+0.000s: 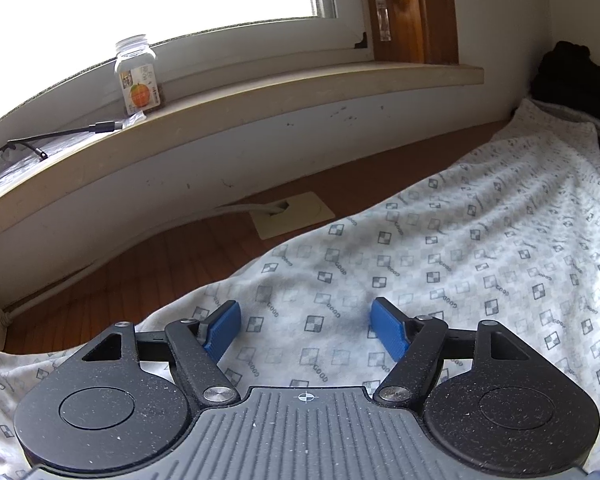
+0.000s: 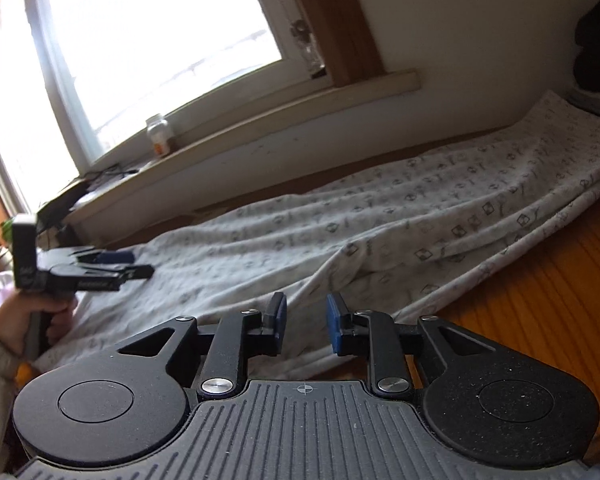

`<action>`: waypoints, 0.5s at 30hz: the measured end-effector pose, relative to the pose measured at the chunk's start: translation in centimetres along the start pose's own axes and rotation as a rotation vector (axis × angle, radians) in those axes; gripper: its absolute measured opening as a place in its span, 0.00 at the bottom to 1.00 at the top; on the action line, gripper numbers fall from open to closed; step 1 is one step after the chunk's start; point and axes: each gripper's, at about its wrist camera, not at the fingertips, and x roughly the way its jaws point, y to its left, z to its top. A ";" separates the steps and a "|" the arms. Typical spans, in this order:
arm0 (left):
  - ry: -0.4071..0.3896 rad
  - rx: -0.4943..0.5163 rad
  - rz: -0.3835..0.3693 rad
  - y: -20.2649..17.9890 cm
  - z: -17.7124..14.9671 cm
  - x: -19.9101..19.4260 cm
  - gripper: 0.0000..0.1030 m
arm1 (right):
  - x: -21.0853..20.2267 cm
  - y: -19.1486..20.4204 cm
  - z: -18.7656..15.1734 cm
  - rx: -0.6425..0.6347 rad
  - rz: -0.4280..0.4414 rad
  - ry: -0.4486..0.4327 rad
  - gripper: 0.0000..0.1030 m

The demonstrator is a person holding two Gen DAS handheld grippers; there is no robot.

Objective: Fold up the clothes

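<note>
A pale garment point(image 1: 440, 248) printed with small checkered squares lies spread along the wooden table point(image 1: 204, 240), slightly rumpled. My left gripper point(image 1: 305, 328) hovers just over its near end, blue pads wide apart, only the flat cloth beneath them. In the right wrist view the same garment point(image 2: 380, 220) stretches away to the right, a doubled edge along its near side. My right gripper point(image 2: 306, 318) sits at that near edge, jaws narrowly apart with a gap between the pads and nothing gripped. The left gripper point(image 2: 116, 264), held by a hand point(image 2: 40, 316), shows over the cloth's left end.
A window sill point(image 1: 300, 92) runs behind the table with a clear bottle point(image 1: 138, 80) bearing an orange label and a black cable point(image 1: 60, 132). A beige cable plate point(image 1: 292, 214) sits in the tabletop. A dark bundle point(image 1: 572, 76) lies at the far right. Bare wood point(image 2: 540, 300) shows right of the garment.
</note>
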 end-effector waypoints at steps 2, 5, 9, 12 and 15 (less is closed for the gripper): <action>-0.001 0.002 0.002 0.0 0.0 0.0 0.73 | 0.4 -0.1 0.1 0.023 0.002 -0.004 0.29; 0.000 0.002 0.002 0.0 0.0 0.0 0.73 | 0.9 0.2 0.1 0.034 -0.002 -0.001 0.39; 0.002 -0.005 -0.003 0.1 0.0 0.0 0.74 | 2.5 0.3 0.3 0.030 -0.062 0.032 0.32; 0.003 -0.006 -0.002 0.1 0.0 0.0 0.74 | 2.1 -0.3 0.4 0.055 -0.045 0.020 0.02; 0.004 -0.009 -0.004 0.2 0.0 0.1 0.74 | -1.0 0.1 0.4 0.025 -0.081 -0.063 0.02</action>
